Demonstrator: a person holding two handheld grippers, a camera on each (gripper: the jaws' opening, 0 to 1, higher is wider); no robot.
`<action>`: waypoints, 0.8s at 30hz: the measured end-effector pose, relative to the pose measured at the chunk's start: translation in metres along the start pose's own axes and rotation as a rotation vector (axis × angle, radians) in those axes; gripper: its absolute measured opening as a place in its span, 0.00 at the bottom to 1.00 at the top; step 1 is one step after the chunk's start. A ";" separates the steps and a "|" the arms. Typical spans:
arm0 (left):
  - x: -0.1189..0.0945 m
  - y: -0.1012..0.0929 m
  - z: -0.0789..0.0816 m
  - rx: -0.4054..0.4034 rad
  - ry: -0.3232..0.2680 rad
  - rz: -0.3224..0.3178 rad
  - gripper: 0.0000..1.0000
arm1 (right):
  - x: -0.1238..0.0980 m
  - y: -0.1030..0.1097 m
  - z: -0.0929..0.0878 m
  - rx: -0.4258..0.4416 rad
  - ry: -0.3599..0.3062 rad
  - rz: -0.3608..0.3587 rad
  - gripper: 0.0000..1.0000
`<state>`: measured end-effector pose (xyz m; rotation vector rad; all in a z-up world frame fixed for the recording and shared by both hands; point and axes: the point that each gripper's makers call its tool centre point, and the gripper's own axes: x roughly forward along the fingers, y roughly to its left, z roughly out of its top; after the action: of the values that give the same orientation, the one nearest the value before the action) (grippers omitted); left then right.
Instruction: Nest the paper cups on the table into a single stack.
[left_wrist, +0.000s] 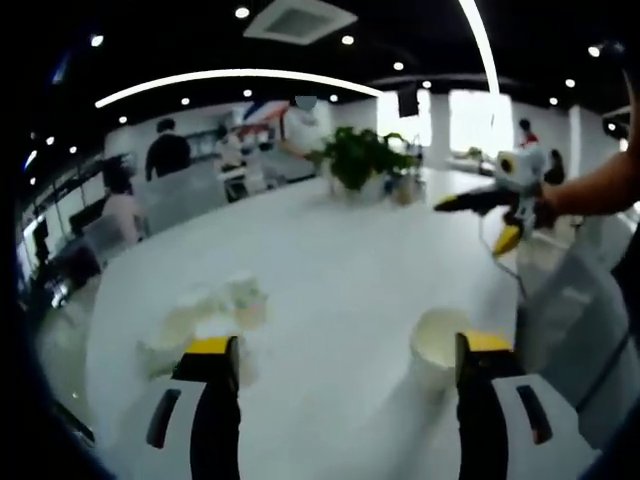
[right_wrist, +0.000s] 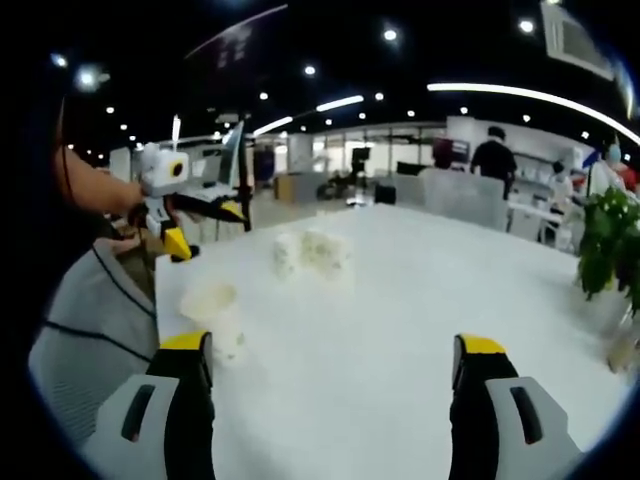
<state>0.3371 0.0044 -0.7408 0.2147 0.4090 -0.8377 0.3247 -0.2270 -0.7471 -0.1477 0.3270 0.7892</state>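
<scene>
While both claws gape, an empty cup stands upright.

White table, paper cups, plant

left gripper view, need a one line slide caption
Open left tool over white table, upright white paper cup by its right jaw, cluster of cups at left.

In your left gripper view, the cluster of paper cups is motion-blurred; you cannot count them, and the gripper's left jaw hides its lower part. The single paper cup is partly covered by the right jaw. In your right gripper view, the cluster is equally smeared.
</scene>
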 end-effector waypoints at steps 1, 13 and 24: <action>-0.001 0.001 -0.001 -0.003 0.000 0.004 0.88 | 0.000 0.000 0.000 -0.001 0.001 0.000 0.98; -0.016 0.032 -0.017 -0.002 -0.028 0.110 0.99 | 0.008 -0.003 0.010 -0.023 0.001 -0.004 1.00; -0.031 0.041 -0.041 -0.038 -0.013 0.145 0.99 | 0.008 -0.002 0.009 -0.026 0.008 -0.001 1.00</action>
<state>0.3383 0.0660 -0.7629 0.2012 0.3924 -0.6880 0.3331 -0.2206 -0.7417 -0.1757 0.3246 0.7920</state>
